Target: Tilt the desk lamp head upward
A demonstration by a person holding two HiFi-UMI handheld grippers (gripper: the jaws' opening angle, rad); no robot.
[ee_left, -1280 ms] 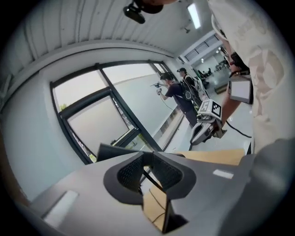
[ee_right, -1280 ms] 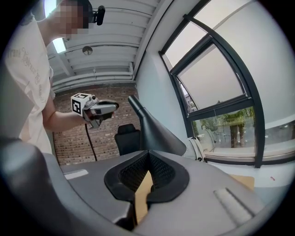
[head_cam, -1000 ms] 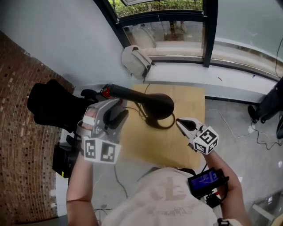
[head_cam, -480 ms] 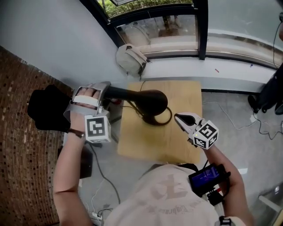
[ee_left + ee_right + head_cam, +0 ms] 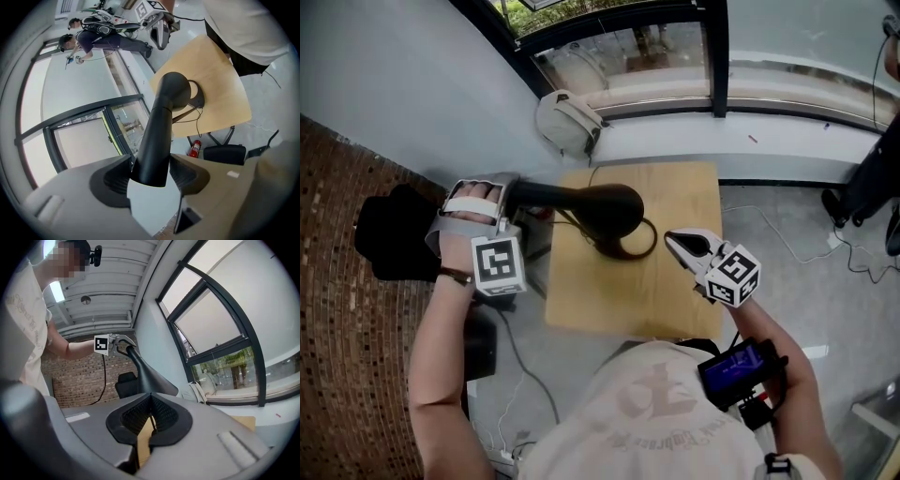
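Lamp head lies as a long black cone over the wooden table, its narrow tail pointing at our left gripper and its flared mouth toward the right gripper. We note the left is the nearer: its jaws have just been closing and now pinch the tail between them, while the right hangs just beside the flared end, jaws together on nothing. Hinge and stand sit mostly hidden under the head, so we cannot place the pivot.
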